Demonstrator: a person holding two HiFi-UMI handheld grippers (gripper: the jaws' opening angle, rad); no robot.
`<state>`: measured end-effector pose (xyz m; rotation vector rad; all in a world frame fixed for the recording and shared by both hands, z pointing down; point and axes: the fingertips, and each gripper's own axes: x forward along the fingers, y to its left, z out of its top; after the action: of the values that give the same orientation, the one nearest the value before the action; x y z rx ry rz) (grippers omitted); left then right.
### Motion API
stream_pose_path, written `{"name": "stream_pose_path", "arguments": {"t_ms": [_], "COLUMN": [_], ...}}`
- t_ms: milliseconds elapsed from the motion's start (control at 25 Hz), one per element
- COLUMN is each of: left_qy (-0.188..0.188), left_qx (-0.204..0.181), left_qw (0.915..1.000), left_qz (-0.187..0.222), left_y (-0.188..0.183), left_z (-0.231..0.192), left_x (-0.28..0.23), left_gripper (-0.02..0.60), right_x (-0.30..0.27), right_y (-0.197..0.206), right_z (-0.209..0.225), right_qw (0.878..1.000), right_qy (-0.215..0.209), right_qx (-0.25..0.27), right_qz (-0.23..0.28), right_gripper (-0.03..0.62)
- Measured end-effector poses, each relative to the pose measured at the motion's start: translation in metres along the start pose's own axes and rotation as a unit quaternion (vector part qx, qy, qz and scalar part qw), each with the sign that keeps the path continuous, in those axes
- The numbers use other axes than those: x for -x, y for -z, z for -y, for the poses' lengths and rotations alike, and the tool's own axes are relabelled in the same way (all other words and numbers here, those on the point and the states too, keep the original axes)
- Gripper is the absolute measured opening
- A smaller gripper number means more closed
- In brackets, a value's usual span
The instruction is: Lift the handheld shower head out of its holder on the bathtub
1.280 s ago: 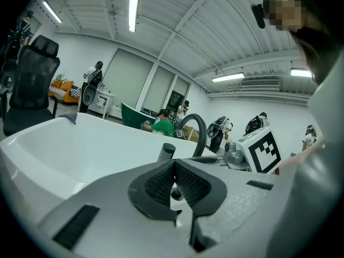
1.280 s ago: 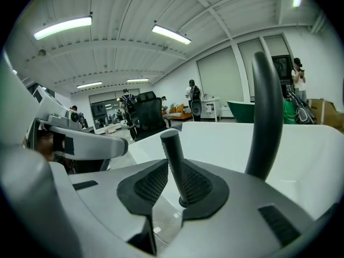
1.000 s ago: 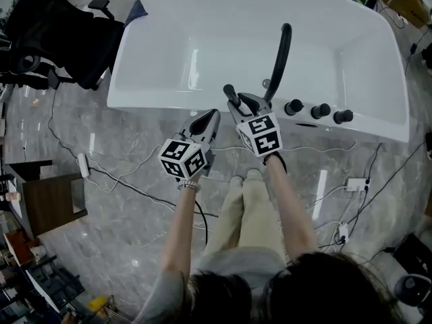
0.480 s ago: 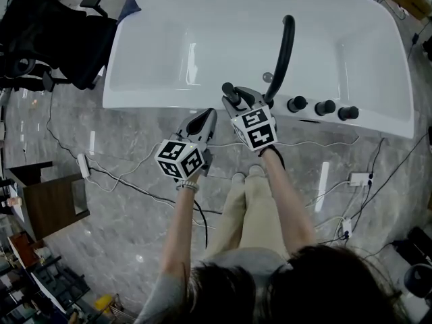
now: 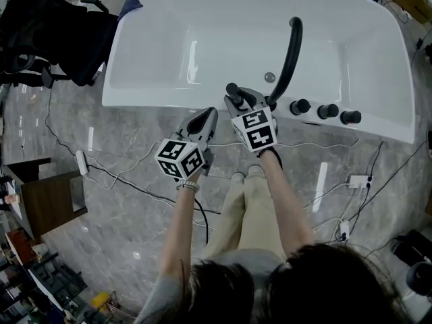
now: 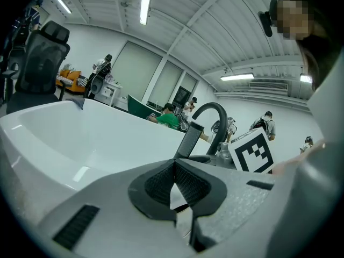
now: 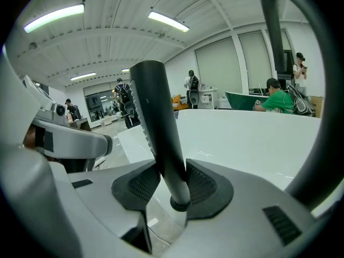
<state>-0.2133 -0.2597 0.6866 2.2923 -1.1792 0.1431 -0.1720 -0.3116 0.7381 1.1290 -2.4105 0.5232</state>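
while the left gripper [image 5: 204, 120] sits pinched shut and empty by the bathtub [image 5: 155, 98], the right gripper's [image 5: 240, 100] jaws, just opened wide, straddle the shower head [image 7: 156, 122] handle.

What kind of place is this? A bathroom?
Probably an open workshop or lab, not a bathroom: the bathtub stands near an office chair, with ceiling strip lights and other people beyond.

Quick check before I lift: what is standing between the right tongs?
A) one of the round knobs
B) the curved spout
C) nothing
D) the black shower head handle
D: in the right gripper view the black shower head handle stands upright between the pads of the right tongs, whose jaws have just been opening around it. The curved spout is off to the side.
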Motion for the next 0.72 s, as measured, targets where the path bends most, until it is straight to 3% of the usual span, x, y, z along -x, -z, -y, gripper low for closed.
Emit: {"name": "stream_pose_path", "arguments": {"t_ms": [720], "left_qy": [-0.011], "left_qx": [0.004], "left_qw": [0.9998], "left_qz": [0.018], "left_y": [-0.014], "left_z": [0.01], "left_x": [0.011], "left_gripper": [0.005], "right_x": [0.018], "right_y": [-0.022], "right_z": [-0.006], "right_qw": [1.0], "right_qy": [0.013], "right_qx": [0.009], "right_qz": [0.012], "right_gripper": [0.135]}}
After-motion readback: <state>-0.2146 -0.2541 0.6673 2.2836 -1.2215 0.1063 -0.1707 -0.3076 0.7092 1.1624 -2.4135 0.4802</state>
